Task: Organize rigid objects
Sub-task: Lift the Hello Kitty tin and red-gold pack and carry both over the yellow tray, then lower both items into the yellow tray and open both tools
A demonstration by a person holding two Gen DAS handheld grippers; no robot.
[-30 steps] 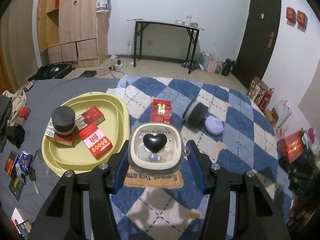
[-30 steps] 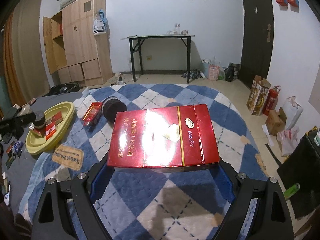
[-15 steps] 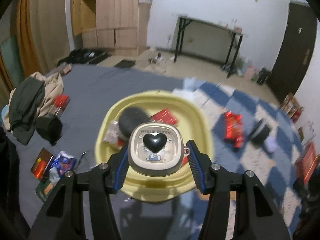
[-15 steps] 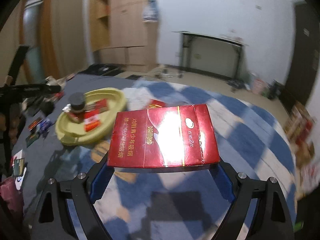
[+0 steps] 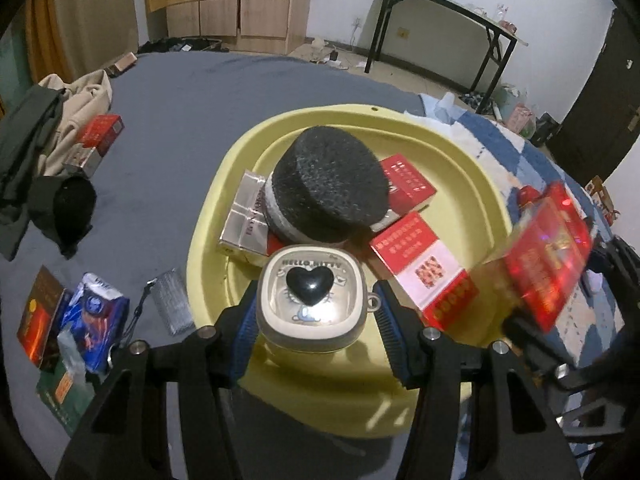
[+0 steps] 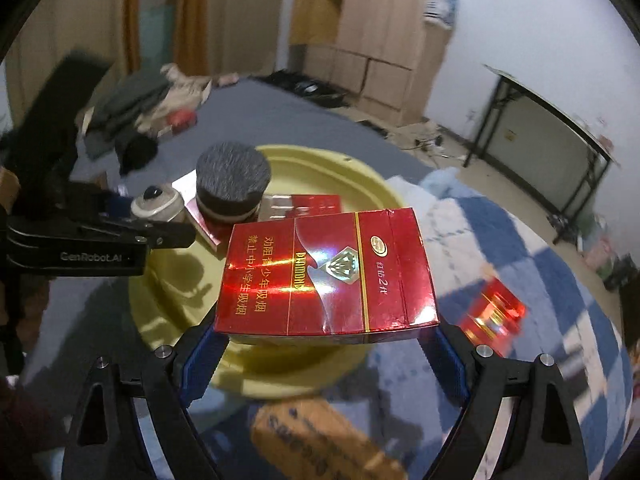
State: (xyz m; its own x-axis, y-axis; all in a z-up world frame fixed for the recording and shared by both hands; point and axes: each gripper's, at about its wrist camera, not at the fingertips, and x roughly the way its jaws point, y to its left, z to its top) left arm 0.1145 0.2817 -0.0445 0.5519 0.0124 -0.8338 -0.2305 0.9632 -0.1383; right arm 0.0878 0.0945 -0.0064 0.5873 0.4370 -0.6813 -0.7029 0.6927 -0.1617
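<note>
My left gripper [image 5: 314,320] is shut on a small beige earbud case [image 5: 311,300] with a black heart on its lid, held over the near side of the yellow tray [image 5: 472,216]. In the tray lie a black and white round sponge [image 5: 328,188], a silver box [image 5: 246,216] and red cigarette packs [image 5: 420,264]. My right gripper [image 6: 326,344] is shut on a large red cigarette carton [image 6: 326,276], held over the tray's near right edge. The carton [image 5: 548,252] shows blurred at the right of the left wrist view. The left gripper [image 6: 154,210] with the case appears at the left of the right wrist view.
The tray sits on a grey cover [image 5: 180,92] beside a blue and white checked rug [image 6: 520,240]. Clothes [image 5: 36,128], a red pack [image 5: 100,136] and small packets [image 5: 92,312] lie left of the tray. Another red pack [image 6: 490,316] lies on the rug. A black folding table [image 5: 448,4] stands behind.
Both grippers have swung left from over the checked rug to over the yellow tray, carrying the case and the carton. The left one has come down closer to the tray.
</note>
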